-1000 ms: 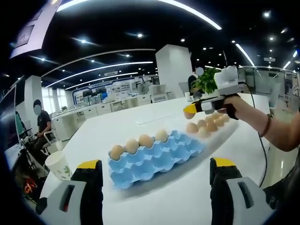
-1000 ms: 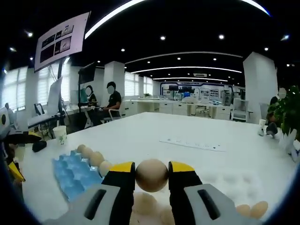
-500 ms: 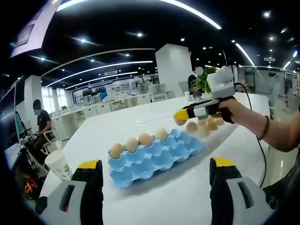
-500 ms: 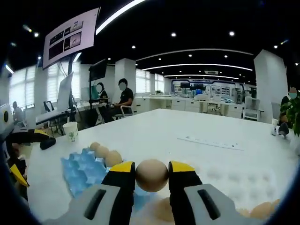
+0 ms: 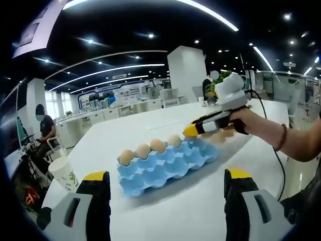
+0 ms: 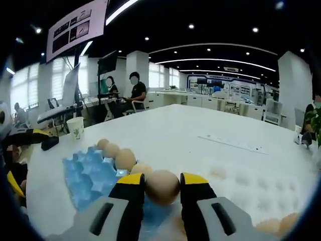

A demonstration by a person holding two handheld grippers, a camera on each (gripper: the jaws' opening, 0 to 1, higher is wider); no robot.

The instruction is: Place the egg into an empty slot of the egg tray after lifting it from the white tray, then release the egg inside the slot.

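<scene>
Egg [image 6: 162, 187] clamped in right claw [image 6: 162, 182] over white table [image 6: 190, 150] — left claw [image 5: 165, 182] apart

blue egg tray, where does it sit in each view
Left gripper view: the blue egg tray lies at centre, between the left claw's jaws, eggs along its far edge.
Right gripper view: the blue egg tray sits lower left, beside the right claw shut on an egg.
Shared landmark: the paper cup on the white table.

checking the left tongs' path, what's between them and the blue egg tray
Bare white table, as the left gripper view shows. The left tongs stand open and empty, short of the near edge of the blue egg tray.
</scene>
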